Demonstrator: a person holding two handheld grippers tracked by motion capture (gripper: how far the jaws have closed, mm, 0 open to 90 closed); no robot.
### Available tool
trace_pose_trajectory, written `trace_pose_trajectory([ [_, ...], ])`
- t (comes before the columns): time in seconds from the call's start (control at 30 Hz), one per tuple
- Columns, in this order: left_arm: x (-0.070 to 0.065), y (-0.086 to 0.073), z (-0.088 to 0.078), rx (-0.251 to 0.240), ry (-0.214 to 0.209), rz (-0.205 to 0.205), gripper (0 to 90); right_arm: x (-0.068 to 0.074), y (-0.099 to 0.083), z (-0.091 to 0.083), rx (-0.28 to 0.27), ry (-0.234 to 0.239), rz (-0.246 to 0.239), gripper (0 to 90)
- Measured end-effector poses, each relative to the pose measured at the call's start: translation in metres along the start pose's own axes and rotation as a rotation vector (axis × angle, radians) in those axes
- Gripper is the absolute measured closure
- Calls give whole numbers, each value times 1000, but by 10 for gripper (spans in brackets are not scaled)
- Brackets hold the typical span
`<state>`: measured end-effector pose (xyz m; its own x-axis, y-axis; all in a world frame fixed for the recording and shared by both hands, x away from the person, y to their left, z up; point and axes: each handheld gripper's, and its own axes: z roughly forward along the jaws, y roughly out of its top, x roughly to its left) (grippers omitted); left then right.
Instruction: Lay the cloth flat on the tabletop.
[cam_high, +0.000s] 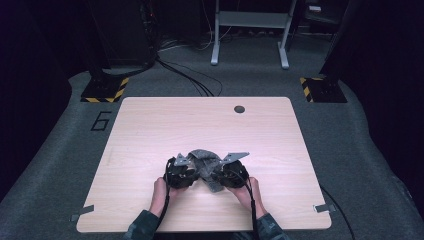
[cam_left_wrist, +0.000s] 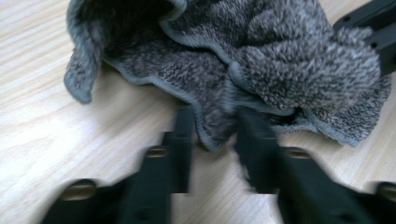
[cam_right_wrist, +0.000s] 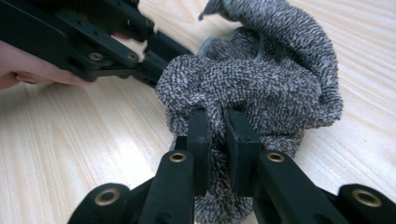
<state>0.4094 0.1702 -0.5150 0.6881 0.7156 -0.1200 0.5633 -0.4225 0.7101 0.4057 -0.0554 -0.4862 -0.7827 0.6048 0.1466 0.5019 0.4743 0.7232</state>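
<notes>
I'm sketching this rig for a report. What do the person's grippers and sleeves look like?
Both the left gripper and right gripper are black, with flat jaws on linkage arms with brass-coloured pivots, a grey three-cornered plate on top and a black cable trailing back. The sleeves are dark and mottled.

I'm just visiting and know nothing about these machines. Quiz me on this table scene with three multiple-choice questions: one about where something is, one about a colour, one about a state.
1. Where does the crumpled towel lie?
A. on the floor
B. on the table, between the two grippers
C. at the table's far edge

2. What colour is the towel?
A. mottled grey
B. bright red
C. plain white

3. How does the right gripper stand?
A. wide open, away from the towel
B. lying loose on the table
C. pinched on a fold of towel

Answers:
1 B, the high view shows it on the table between the left gripper and the right.
2 A, grey flecked pile in both gripper views.
3 C, its jaws squeeze towel between them.
</notes>
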Motion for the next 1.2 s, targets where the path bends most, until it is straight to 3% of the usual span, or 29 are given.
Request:
trace_pose_trajectory([
  [0.03, -3, 1, 0, -5, 17, 15, 875, 0, 1, -5, -17, -12, -11, 816],
  [0.17, -5, 2, -8, -29, 27, 23, 887, -1, 2, -19, -44, -40, -12, 816],
  [0.27, -4, -1, -24, -70, 18, 7, 889, -11, -1, -42, -78, -86, 14, 811],
  [0.4, -1, -8, -34, -87, 3, -14, 889, -21, -9, -53, -84, -114, 50, 808],
  [0.43, -1, -10, -36, -82, 3, -11, 889, -28, -18, -53, -63, -124, 78, 803],
  [0.5, -2, -16, -37, -61, -11, 3, 888, -31, -22, -51, -44, -124, 87, 793],
  [0.57, -5, -23, -37, -41, -34, -1, 875, -33, -33, -42, 23, -133, 91, 736],
  [0.6, -5, -23, -37, -41, -34, -1, 816, -34, -35, -41, 31, -142, 89, 698],
  [0.63, -4, -24, -40, -37, -54, -8, 816, -34, -35, -41, 31, -142, 89, 698],
  [0.67, -3, -26, -45, -42, -73, -18, 645, -35, -36, -47, 32, -140, 105, 587],
  [0.7, -3, -26, -45, -42, -73, -18, 568, -35, -36, -47, 32, -140, 105, 587],
  [0.73, -1, -25, -50, -46, -74, -31, 568, -36, -35, -51, 20, -135, 105, 560],
  [0.77, 1, -25, -54, -56, -79, -37, 462, -34, -30, -63, -17, -143, 96, 465],
  [0.83, 5, -21, -59, -74, -79, -89, 415, -31, -26, -69, -33, -142, 92, 458],
  [0.87, 10, -17, -58, -73, -79, -96, 385, -22, -16, -74, -62, -126, 59, 377],
  [0.93, 12, -14, -54, -65, -86, -108, 363, -17, -11, -74, -66, -112, 52, 372],
  [0.97, 13, -10, -47, -51, -97, -114, 348, -10, -3, -70, -59, -92, 10, 362],
  [1.03, 12, -8, -36, -24, -102, -119, 353, 1, 8, -53, -13, -85, -45, 357],
  [1.07, 10, -8, -25, 23, -94, -122, 399, 3, 12, -28, 76, -101, -85, 459],
  [1.1, 8, -9, -20, 32, -97, -127, 445, 3, 11, -17, 109, -126, -79, 580],
  [1.17, 5, -12, -16, 50, -97, -109, 657, 0, 7, -6, 128, -138, -78, 734],
  [1.2, 5, -12, -16, 50, -97, -109, 757, 0, 7, -6, 128, -138, -78, 734],
])
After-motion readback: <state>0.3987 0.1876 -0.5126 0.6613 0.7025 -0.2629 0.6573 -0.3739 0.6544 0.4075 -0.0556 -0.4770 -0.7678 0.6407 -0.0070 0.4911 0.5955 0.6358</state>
